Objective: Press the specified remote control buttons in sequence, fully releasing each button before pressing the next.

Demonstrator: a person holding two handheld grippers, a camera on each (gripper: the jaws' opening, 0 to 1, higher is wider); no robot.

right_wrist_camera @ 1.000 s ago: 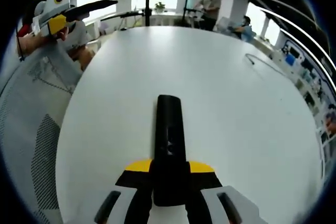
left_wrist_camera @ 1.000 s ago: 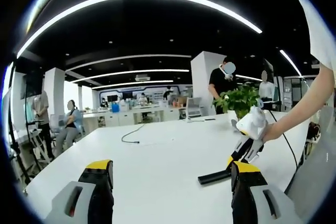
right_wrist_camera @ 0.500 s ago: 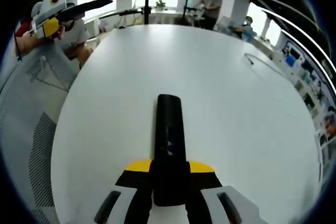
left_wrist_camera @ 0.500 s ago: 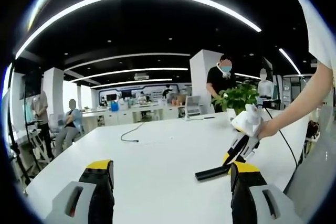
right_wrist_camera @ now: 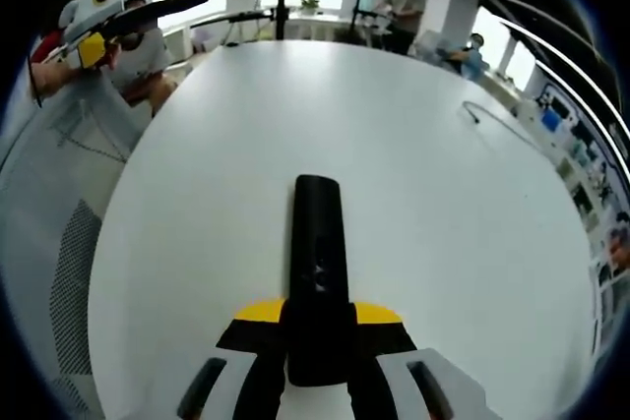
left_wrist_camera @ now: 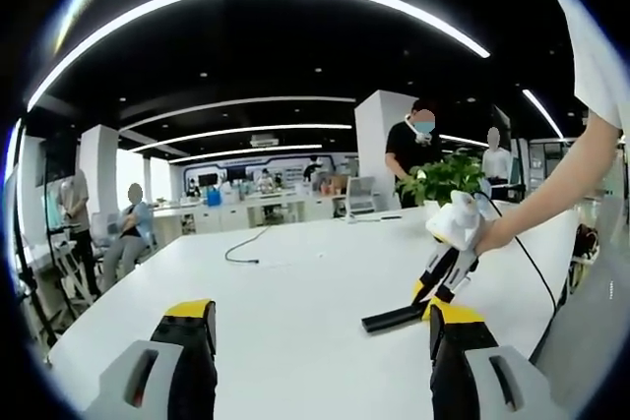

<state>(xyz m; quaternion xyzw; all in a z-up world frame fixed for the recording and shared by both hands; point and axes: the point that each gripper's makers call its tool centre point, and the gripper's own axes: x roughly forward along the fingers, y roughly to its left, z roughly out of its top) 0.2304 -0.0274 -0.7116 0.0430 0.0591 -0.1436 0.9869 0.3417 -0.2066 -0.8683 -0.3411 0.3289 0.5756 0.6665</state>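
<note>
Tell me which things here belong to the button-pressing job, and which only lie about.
Belong to the job:
- black remote control, clamped in the right claw
- left claw, open, holding nothing
- white table

Only lying about:
- black cable on the far part of the table
- potted plant at the table's far edge

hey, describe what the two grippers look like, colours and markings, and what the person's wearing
Each hand-held gripper has light grey jaw bodies with dark slots, black fingers and yellow bands near the tips: left hand-held gripper, right hand-held gripper. The right one's body is white. The person wears a white short sleeve.
</note>
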